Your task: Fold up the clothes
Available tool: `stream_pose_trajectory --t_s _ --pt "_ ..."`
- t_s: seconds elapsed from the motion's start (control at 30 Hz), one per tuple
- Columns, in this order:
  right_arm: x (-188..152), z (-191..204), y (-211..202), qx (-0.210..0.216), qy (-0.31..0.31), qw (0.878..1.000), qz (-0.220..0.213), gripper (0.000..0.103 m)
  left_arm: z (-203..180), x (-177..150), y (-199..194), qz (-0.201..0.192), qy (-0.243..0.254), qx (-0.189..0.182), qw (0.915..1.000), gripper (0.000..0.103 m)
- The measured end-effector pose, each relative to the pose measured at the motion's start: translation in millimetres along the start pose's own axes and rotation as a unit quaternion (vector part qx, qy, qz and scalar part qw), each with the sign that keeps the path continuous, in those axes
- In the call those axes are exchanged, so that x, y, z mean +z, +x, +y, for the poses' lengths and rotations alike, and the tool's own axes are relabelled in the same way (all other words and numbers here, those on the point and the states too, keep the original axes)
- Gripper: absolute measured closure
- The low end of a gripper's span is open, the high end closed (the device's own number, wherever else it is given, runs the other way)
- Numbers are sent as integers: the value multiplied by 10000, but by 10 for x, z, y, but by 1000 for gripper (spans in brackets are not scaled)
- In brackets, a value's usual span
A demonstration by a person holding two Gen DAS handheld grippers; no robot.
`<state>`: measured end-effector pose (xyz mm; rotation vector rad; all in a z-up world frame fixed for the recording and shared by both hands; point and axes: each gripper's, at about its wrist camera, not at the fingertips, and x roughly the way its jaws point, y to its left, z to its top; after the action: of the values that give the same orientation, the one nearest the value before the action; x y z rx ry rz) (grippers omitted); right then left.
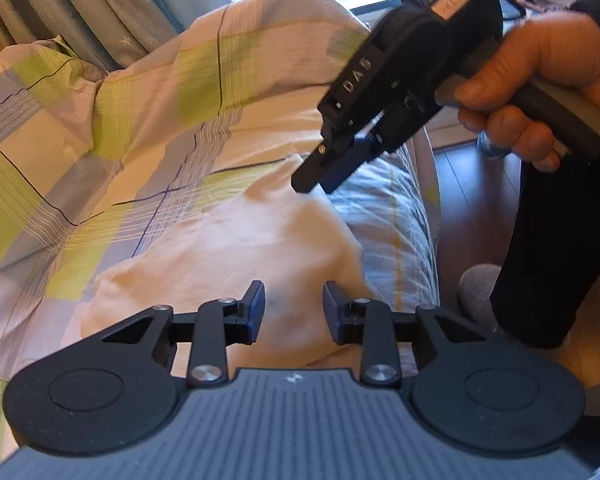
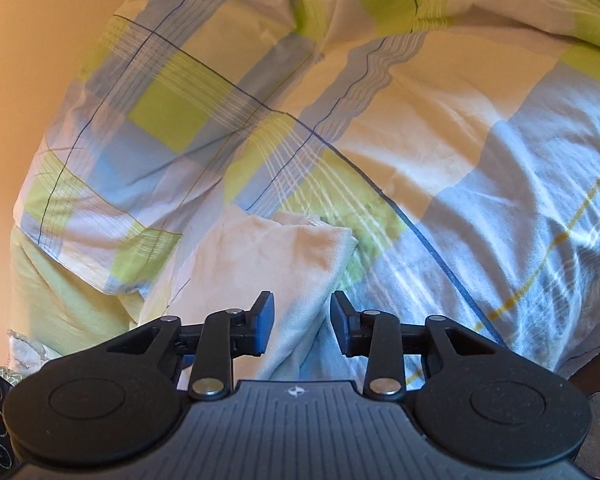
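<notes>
A cream-white garment [image 1: 236, 264] lies bunched on the plaid bedding [image 1: 100, 152]. My left gripper [image 1: 294, 312] is open and empty, hovering just above the garment's near part. My right gripper [image 1: 320, 176] shows in the left wrist view, held by a hand, its tips pointing down at the garment's far edge. In the right wrist view the right gripper [image 2: 302, 324] is open and empty, with a folded part of the garment [image 2: 268, 264] directly below and ahead of it.
The bed's edge [image 1: 424, 216] runs on the right, with dark wood floor [image 1: 472, 200] and a grey slipper [image 1: 480, 292] beyond. Grey curtains [image 1: 100, 4] hang at the back. A pillow [image 2: 160, 120] in the same plaid lies ahead of the right gripper.
</notes>
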<state>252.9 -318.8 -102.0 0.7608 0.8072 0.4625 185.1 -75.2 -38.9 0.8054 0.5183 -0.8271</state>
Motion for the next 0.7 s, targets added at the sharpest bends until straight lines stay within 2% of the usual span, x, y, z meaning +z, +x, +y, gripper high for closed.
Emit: stream_pose_trajectory --t_s 0.07,0.2,0.23,0.27,0.43,0.57,0.63,0.7 --pt "23 -32 11 -52 31 10000 -58 80 -46 -23 51 49 78 39 9999 79" --pt "94 -106 95 104 146 9998 -10 83 34 -23 47 37 -209 -29 9998 78" --pt "110 -110 120 123 126 9998 13 91 51 -24 39 22 -289 -32 9996 78" --pt "127 -100 142 131 79 9999 30 95 58 -25 23 -10 -345 -5 9994 77" --pt "225 128 99 402 -710 9964 -227 99 89 -36 -29 -48 -614 0 9981 78" --pt "236 -46 240 -95 -457 9989 68 99 117 -15 -19 -49 -729 -32 9973 77" --pt "216 -119 242 -128 -288 9995 72 100 125 7 2 -37 -732 -40 9973 77" --pt "222 -124 202 -234 -372 9990 -25 99 94 5 68 85 -520 -5 9986 75"
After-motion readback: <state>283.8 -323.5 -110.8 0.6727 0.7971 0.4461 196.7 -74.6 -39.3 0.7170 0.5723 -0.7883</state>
